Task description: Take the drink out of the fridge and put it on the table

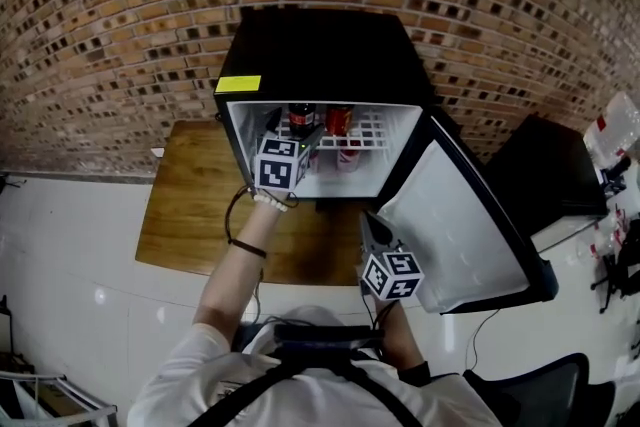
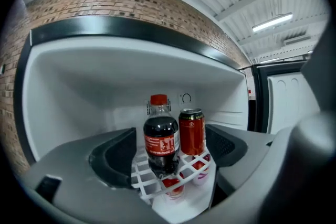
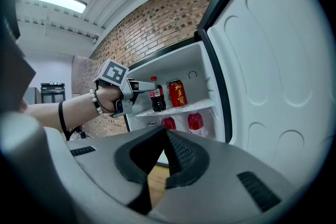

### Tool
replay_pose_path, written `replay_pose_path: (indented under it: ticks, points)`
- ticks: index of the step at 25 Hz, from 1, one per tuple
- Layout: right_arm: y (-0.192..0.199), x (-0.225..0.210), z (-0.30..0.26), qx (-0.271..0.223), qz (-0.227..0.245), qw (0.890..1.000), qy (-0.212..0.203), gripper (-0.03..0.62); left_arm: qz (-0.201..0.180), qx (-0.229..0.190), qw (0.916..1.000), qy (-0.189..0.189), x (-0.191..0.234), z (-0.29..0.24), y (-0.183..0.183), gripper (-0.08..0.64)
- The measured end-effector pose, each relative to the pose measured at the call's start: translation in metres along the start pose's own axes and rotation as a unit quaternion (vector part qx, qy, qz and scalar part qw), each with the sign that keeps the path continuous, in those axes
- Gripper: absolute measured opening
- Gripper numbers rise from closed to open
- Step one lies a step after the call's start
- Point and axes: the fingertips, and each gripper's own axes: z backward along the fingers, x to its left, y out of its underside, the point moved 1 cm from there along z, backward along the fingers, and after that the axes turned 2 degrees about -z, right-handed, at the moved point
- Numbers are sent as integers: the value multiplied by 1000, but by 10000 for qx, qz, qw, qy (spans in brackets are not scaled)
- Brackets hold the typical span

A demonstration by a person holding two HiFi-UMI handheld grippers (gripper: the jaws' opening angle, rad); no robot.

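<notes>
- The left tool [image 2: 169, 159] reaches into the open fridge [image 1: 320, 45]. Its jaws stand wide apart and grip nothing.
- The cola bottle [image 2: 161, 136], dark with a red cap and red label, stands upright on the white wire shelf [image 2: 147, 178] inside the fridge. In the left gripper view it sits in line with the gap between the jaws, a little beyond the pads and clear of both.
- A red can [image 2: 191, 131] stands upright just beside the bottle, on its right in that view.
- Under the shelf, two red-capped bottles [image 3: 195, 122] stand on the fridge floor.
- The right tool [image 3: 164, 136] has its jaw tips together with nothing between them. It hangs in front of the fridge, near the inner face of the open door [image 1: 460, 225].
- The fridge sits on a wooden counter [image 1: 185, 210] against a brick wall [image 1: 120, 15].
</notes>
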Motion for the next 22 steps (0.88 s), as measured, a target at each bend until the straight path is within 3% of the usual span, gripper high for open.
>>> replay_pose_path:
  ticks: [12,22]
  points:
    - [-5,-8,-1,-46,-33,10000,75,14,-41,374,9993,13,21,-44,2,408]
    - [-9,-12,-1,-83,-26,9999,101,14,-270,500,9983,139,19,-50,0,329]
